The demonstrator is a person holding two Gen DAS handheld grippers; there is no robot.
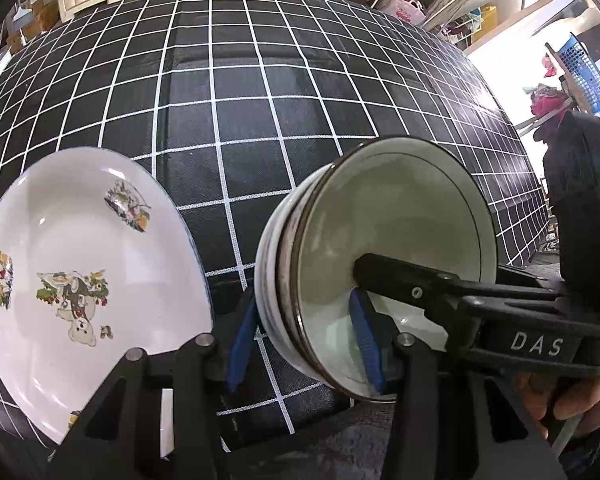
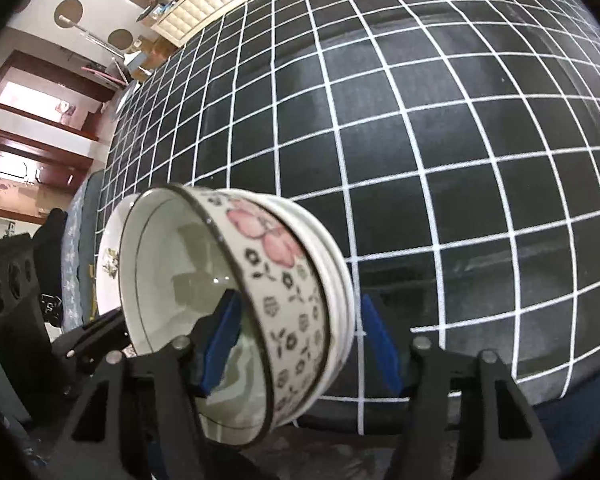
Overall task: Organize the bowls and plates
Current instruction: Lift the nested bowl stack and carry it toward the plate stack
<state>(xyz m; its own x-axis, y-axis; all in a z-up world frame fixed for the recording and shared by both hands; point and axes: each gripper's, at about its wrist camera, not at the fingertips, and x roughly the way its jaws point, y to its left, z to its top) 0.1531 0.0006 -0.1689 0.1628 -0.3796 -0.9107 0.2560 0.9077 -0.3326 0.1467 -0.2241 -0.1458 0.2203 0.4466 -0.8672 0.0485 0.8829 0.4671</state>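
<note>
The jaws of the left gripper (image 1: 304,344) pinch the wall of the stacked bowls (image 1: 380,264), one pad outside, one inside; the right gripper (image 2: 300,350) straddles the far wall, its outer pad apparently clear, so a firm grip is uncertain. The checked worktop (image 1: 260,120) lies beneath, the plate (image 1: 88,280) just beside the stack. The tilted bowls could slide apart or knock the plate if either hand shifts unevenly.
</note>
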